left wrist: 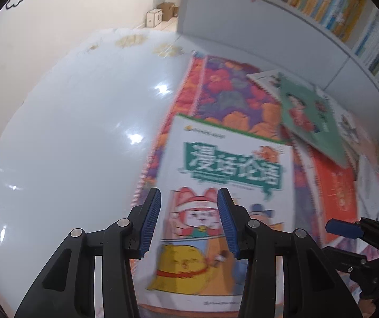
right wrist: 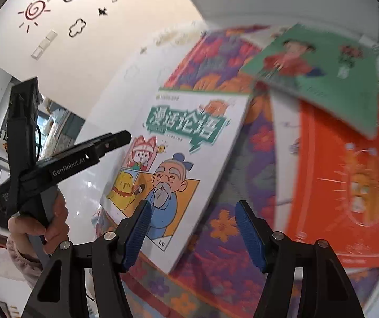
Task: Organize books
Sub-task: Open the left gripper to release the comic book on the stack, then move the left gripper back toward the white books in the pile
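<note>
Left wrist view: my left gripper (left wrist: 189, 218) hangs over the white comic book (left wrist: 226, 185), jaws parted with nothing between the pads; I read it as released.
Book position: the comic book lies face up on the floral mat (left wrist: 224, 90), which sits on the white table (left wrist: 78, 122).
Other books: a green picture book (left wrist: 311, 122) rests tilted across the pile, partly over an orange book (left wrist: 335, 185); the bookshelf (left wrist: 348, 23) stands behind.
Right wrist view: my right gripper (right wrist: 192, 232) is spread wide and empty, above the comic book's (right wrist: 189, 143) lower corner and the mat (right wrist: 224, 225).
Left hand: a hand (right wrist: 41, 225) grips the other tool's handle at the left edge.
Risk: both views are blurred, so I could misjudge the thin cover's edge and push the book off the mat.
Risk two: nudging the green book (right wrist: 322, 74) could slide it off the orange one (right wrist: 348, 175).
</note>
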`<control>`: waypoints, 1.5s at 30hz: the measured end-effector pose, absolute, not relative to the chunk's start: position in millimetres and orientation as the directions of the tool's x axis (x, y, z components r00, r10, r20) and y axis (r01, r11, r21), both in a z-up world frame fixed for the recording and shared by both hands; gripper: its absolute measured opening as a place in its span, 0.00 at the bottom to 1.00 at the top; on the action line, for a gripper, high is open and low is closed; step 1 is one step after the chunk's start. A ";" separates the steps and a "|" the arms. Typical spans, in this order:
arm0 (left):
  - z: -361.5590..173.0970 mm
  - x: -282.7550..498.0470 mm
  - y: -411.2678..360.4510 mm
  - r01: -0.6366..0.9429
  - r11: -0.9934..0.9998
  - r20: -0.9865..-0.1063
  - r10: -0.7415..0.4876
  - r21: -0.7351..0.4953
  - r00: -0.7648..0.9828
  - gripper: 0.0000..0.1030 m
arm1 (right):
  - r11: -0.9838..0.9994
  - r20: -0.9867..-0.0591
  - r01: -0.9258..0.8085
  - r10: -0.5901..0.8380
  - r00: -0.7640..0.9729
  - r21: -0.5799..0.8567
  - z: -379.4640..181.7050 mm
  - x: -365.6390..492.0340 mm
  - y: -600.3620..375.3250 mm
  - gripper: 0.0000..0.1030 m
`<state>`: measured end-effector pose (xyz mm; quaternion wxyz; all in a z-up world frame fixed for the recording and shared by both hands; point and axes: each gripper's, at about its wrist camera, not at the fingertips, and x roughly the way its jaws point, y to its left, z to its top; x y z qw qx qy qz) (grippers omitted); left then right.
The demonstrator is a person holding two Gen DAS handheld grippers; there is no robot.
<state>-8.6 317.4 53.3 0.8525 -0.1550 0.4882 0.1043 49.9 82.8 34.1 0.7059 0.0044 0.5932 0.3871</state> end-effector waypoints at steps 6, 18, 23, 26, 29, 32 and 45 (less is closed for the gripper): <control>76.6 -9.2 266.0 -0.252 0.953 -0.842 -0.004 -0.167 0.540 0.41 | 0.713 -0.808 -0.533 0.582 0.089 0.455 69.6 39.7 32.8 0.63; 96.0 13.1 108.1 -0.065 0.985 -0.808 -0.095 -0.162 0.581 0.41 | 0.772 -0.752 -0.402 0.610 0.249 0.492 94.3 58.8 -120.1 0.63; 77.5 33.1 36.0 0.009 0.975 -0.820 -0.191 -0.221 0.540 0.41 | 0.789 -0.728 -0.271 0.614 0.305 0.552 83.4 90.6 -214.1 0.63; 64.6 47.6 -3.9 0.044 0.971 -0.821 -0.223 -0.235 0.525 0.41 | 0.804 -0.734 -0.188 0.593 0.331 0.564 72.2 112.5 -262.7 0.63; 53.6 58.9 -35.0 0.085 0.958 -0.805 -0.277 -0.275 0.525 0.41 | 0.822 -0.747 -0.117 0.557 0.362 0.557 61.1 131.9 -303.3 0.63; 38.5 69.9 -49.4 0.077 0.933 -0.776 -0.337 -0.352 0.533 0.41 | 0.808 -0.735 -0.036 0.553 0.393 0.589 45.8 146.9 -340.5 0.63; 24.2 77.7 -56.8 0.145 0.922 -0.753 -0.379 -0.360 0.538 0.41 | 0.700 -0.633 -0.051 0.672 0.385 0.713 4.0 174.2 -358.1 0.59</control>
